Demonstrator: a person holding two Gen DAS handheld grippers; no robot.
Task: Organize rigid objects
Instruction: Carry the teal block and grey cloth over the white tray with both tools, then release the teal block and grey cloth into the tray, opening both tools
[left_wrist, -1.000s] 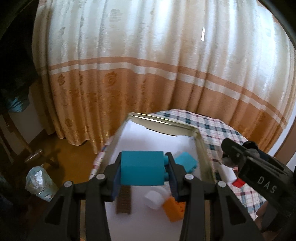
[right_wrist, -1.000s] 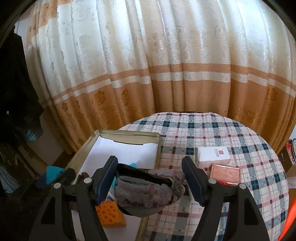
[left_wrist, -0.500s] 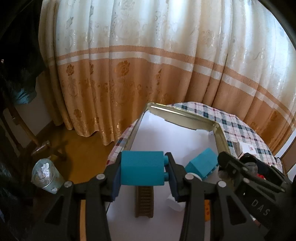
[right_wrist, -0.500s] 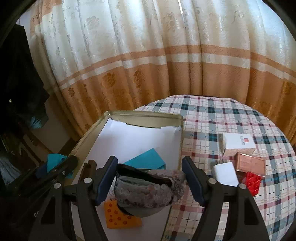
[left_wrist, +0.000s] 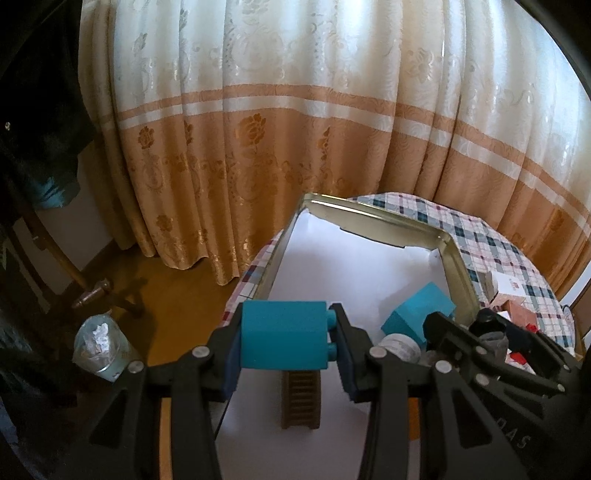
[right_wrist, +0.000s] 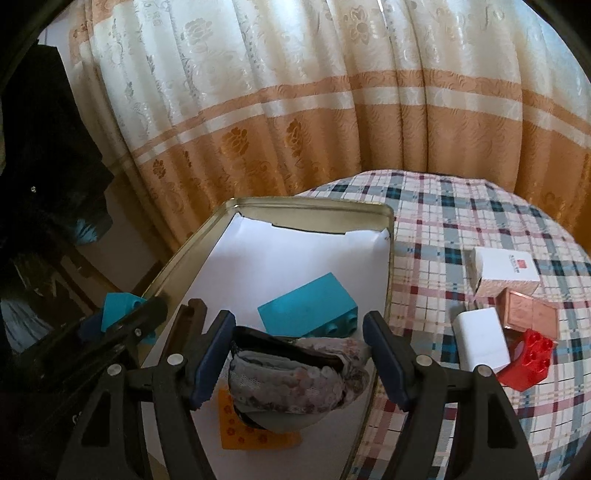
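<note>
Teal building block (left_wrist: 284, 335) is sitting clamped sideways between the two pads of the left hand-held gripper (left_wrist: 285, 341), its studs pressing against the right-hand pad, and it is hanging above the near left part of the gold metal tin (left_wrist: 373, 220). That tin is lying on the table (right_wrist: 461, 218), which is wearing a plaid cloth, and white paper is lining the tin's floor. Under the held block a brown slotted piece (left_wrist: 300, 400) is lying on the paper, and farther right a second teal block (right_wrist: 308, 309) is resting inside the tin near its right wall. The right hand-held gripper (right_wrist: 299, 363) is grasping a patterned fabric pouch (right_wrist: 295, 376) with a dark opening; the left pad is pressing on it, while a frilled end is reaching toward the right pad. The pouch is hovering over the tin's near right area, partly covering an orange flat tile (right_wrist: 243, 428). Outside the tin, on the cloth to the right, a white carton with a red mark (right_wrist: 504, 271), a copper-coloured box (right_wrist: 528, 308), a plain white box (right_wrist: 480, 338) and a red studded brick (right_wrist: 528, 360) are crowding together. Behind the table a cream and orange curtain (right_wrist: 295, 92) is hanging.
</note>
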